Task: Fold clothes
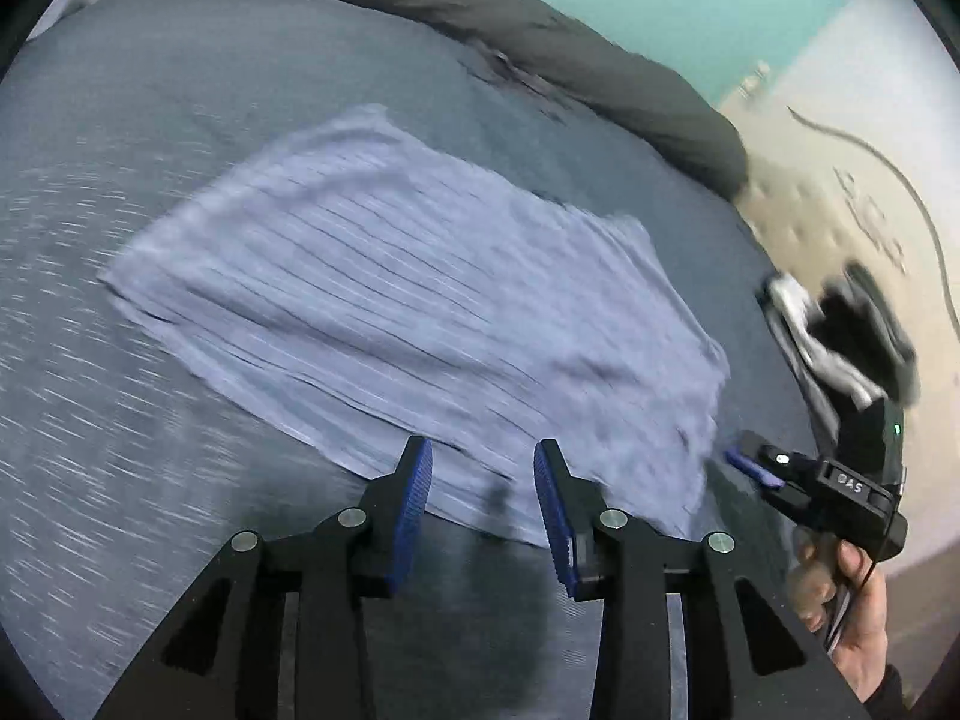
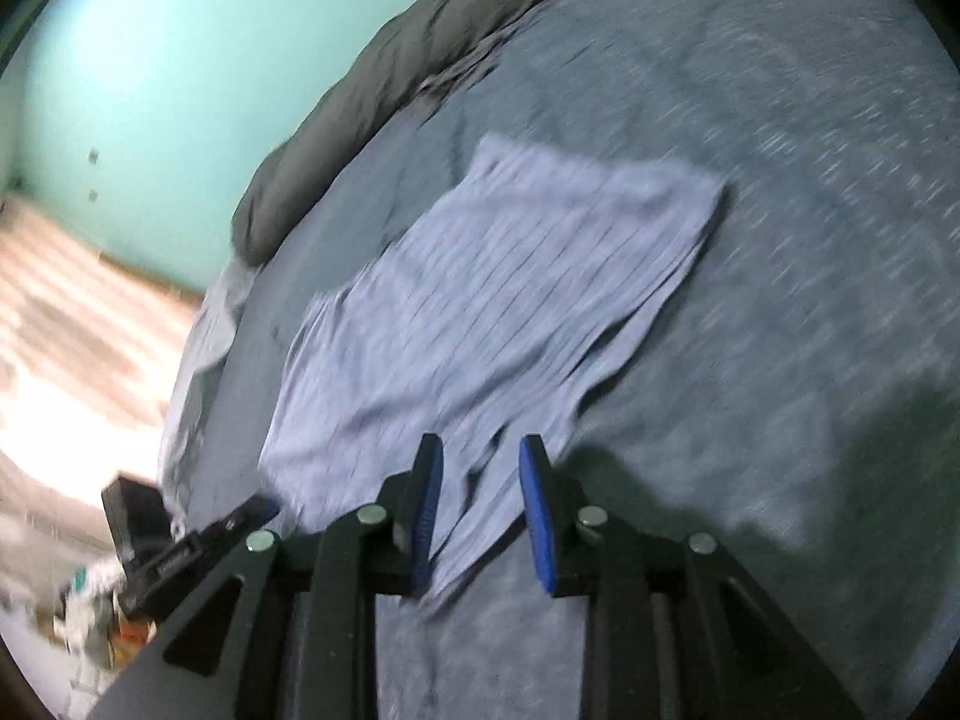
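A pale blue striped garment point(image 1: 420, 288) point(image 2: 510, 276) lies folded and mostly flat on the grey-blue bedspread point(image 1: 120, 480) point(image 2: 780, 240). My left gripper point(image 1: 483, 456) hangs open just above the garment's near edge, with nothing between its blue pads. My right gripper point(image 2: 480, 450) is open too, over a loose flap at the cloth's near corner, not gripping it. In the left wrist view the right gripper point(image 1: 750, 465) sits beside the garment's right corner, held by a hand point(image 1: 852, 612). The left gripper point(image 2: 264, 507) shows at the lower left of the right wrist view. Both views are motion-blurred.
A dark grey duvet point(image 1: 540, 42) point(image 2: 372, 96) is bunched along the far side of the bed, against a teal wall point(image 2: 150, 60). Beyond the bed's edge is pale floor point(image 1: 840, 180) point(image 2: 72, 312) with a black cable point(image 1: 918, 204) and dark and white items point(image 1: 840, 330).
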Tool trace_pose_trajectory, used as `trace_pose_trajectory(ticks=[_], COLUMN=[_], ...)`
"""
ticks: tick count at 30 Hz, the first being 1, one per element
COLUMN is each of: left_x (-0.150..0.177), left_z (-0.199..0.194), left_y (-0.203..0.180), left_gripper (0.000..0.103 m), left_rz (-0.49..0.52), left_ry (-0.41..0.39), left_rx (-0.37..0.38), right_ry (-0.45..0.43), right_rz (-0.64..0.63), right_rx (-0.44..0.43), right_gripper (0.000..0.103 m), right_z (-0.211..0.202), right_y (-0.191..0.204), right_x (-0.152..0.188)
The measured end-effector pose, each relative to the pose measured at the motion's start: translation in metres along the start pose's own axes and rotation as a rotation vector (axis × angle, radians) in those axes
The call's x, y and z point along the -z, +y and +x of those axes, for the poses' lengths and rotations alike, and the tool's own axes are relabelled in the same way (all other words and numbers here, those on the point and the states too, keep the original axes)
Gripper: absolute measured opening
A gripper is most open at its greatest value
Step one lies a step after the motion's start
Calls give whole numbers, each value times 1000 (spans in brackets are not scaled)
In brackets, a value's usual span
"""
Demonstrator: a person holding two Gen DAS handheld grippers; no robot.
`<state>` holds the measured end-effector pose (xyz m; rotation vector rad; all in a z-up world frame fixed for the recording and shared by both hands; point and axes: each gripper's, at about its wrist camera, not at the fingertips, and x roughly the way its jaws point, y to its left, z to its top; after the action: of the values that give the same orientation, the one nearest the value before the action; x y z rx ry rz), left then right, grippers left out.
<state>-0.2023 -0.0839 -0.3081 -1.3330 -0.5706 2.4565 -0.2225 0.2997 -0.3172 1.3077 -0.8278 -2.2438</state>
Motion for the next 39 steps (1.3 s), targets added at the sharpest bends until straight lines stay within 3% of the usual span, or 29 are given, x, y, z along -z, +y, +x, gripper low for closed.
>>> trace_pose_trajectory(ticks=[6,16,19,21,22,30,39], left_x=[20,30,29,28,28,34,48], left_z=[14,23,25,27,26,7,6], left_y=[-31,-42,-42,-42,-42,-42,-33], left_gripper=[39,38,24,4,2,1,1], left_rz=[74,128,136,140,143,152,131], left_ry=[36,59,66,70,68,56,91], left_rx=[4,4,7,9,11,25,4], right_ry=[73,123,140,151,150,133,208], right_rz=[-72,-161,-190,-209,-214,-237,-251], right_rx=[-11,5,11,15,15,-1,16], right_gripper=[27,27,19,6,5,1,1], right_z=[13,32,39,44,44,25,33], right_y=[23,39,44,47,47,48,46], right_x=[26,43,45,47,47,46,54])
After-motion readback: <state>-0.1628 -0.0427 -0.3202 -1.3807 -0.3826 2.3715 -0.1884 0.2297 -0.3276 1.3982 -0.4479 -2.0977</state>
